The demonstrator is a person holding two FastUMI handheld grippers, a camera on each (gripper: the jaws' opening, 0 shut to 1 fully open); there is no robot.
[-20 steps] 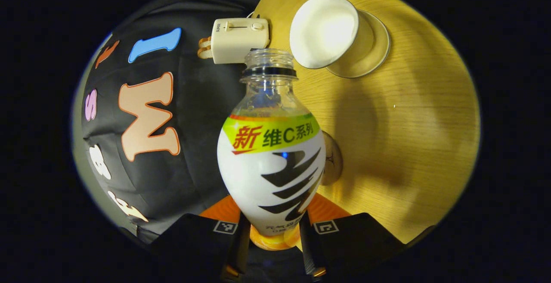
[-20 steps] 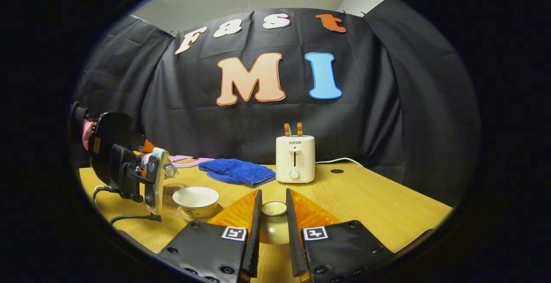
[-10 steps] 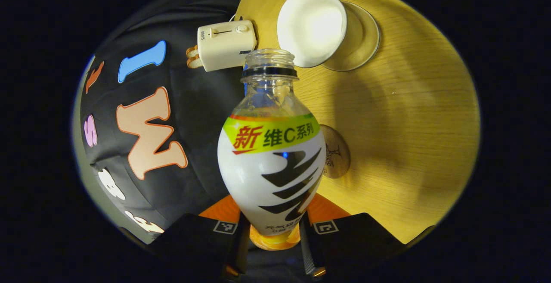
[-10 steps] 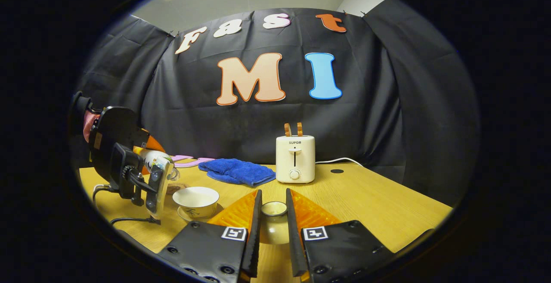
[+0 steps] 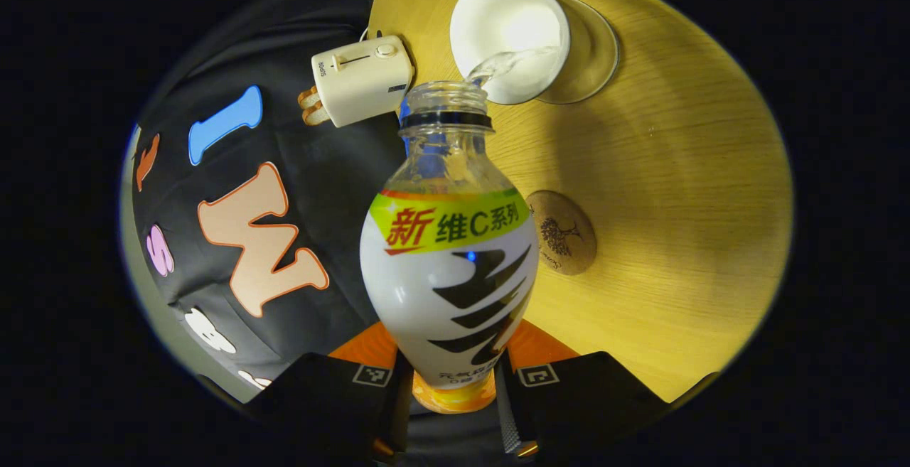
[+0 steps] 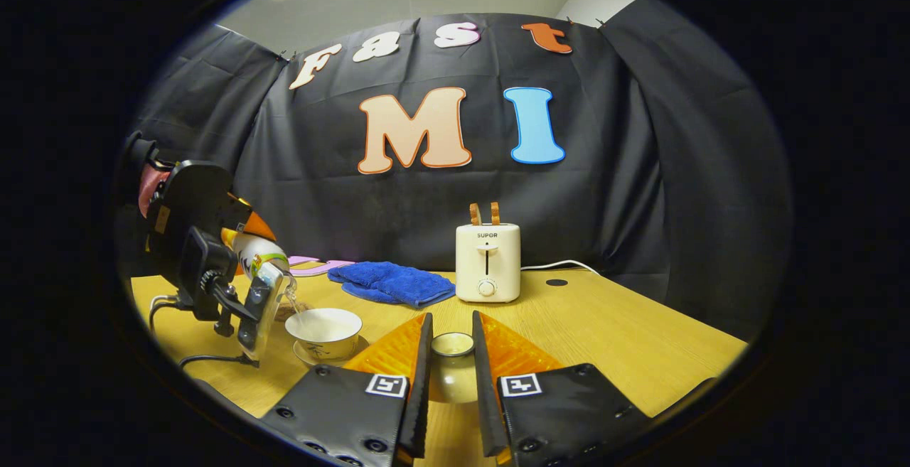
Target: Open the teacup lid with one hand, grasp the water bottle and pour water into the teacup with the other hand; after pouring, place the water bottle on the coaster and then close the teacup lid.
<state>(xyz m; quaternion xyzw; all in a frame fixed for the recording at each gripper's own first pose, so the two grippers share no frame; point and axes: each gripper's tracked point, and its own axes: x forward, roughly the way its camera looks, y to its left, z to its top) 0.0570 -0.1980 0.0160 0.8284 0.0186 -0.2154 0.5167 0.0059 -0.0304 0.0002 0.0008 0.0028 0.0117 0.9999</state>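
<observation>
Left gripper (image 5: 451, 382) clamps the bottle (image 5: 449, 268), label reading "新 维C系列", tipped with water streaming into the open cup (image 5: 508, 37) beyond the bare coaster (image 5: 565, 232). Right gripper (image 6: 451, 374) pinches the lid (image 6: 452, 367). Farther back stands a "SUPOR" toaster (image 6: 488, 262).

Both gripper-mounted; shared teacup (image 5: 508, 37), perhaps toaster (image 6: 488, 262)

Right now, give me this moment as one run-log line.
phase: pouring | left gripper: shut on water bottle, tilted, stream entering teacup | right gripper: shut on lid | coaster: bare
</observation>
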